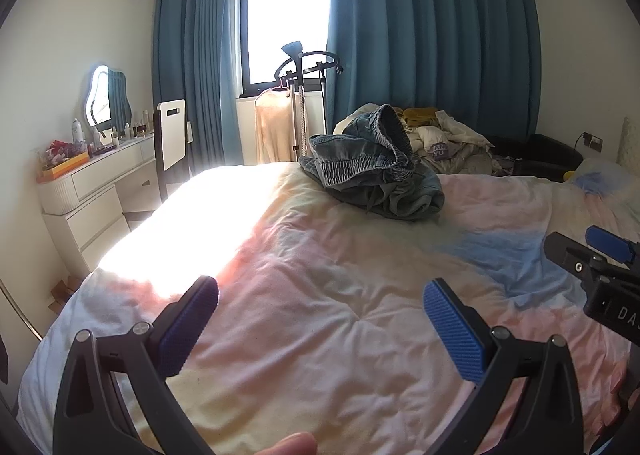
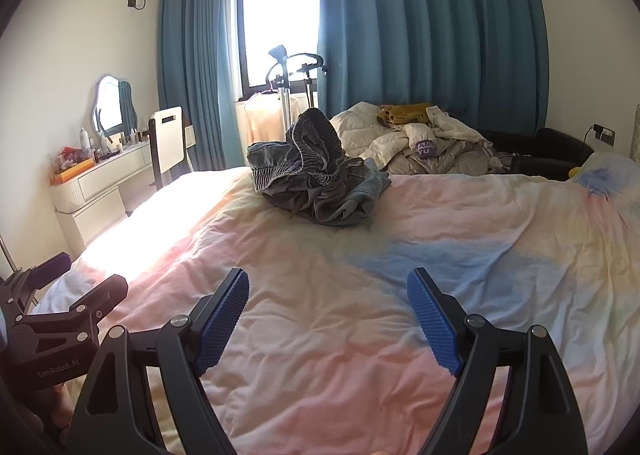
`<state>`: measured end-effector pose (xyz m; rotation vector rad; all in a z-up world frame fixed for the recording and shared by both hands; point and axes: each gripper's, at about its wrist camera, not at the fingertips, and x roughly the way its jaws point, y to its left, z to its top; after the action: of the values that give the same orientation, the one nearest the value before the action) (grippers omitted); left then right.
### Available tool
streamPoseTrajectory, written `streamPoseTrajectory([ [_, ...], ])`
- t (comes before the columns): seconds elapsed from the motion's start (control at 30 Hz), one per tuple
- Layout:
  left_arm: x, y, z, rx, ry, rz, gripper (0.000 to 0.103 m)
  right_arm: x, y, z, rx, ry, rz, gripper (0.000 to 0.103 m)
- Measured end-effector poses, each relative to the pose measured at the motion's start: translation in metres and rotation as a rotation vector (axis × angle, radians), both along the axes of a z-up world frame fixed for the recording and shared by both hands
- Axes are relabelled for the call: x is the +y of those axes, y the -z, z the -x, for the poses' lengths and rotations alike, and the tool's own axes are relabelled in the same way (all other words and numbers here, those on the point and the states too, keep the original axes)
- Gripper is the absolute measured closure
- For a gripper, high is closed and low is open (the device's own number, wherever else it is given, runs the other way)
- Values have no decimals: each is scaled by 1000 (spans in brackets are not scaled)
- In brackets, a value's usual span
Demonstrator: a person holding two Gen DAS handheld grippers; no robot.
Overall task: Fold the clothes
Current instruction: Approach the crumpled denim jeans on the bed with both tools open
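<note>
Crumpled denim pants [image 1: 372, 171] lie well beyond both open tools.

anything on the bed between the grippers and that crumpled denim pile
Nothing visible. Only bare bedspread lies between the open left gripper, the open right gripper and the denim pile. The other heap of clothes sits behind it.

- I read "GenRobot.AI" on the side of my left gripper [image 2: 76, 287].
- I read "DA" on my right gripper [image 1: 592, 255].
- I see purple letters "AN" and "YU" on a grey cloth [image 2: 425, 149].
</note>
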<state>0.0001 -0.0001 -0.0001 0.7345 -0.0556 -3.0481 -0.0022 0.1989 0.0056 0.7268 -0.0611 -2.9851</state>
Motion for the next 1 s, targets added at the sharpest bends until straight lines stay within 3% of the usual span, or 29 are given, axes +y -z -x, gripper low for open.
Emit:
streamPoseTrajectory([
  [0.47,-1,3,1,-1,3,5,0,-7,4,2,0,6,-4,20],
  [0.77,5,5,0,15,6,67,0,-6,7,1,-7,-1,12,20],
  [1.0,7,5,-2,21,10,70,0,-6,7,1,-12,-4,17,20],
])
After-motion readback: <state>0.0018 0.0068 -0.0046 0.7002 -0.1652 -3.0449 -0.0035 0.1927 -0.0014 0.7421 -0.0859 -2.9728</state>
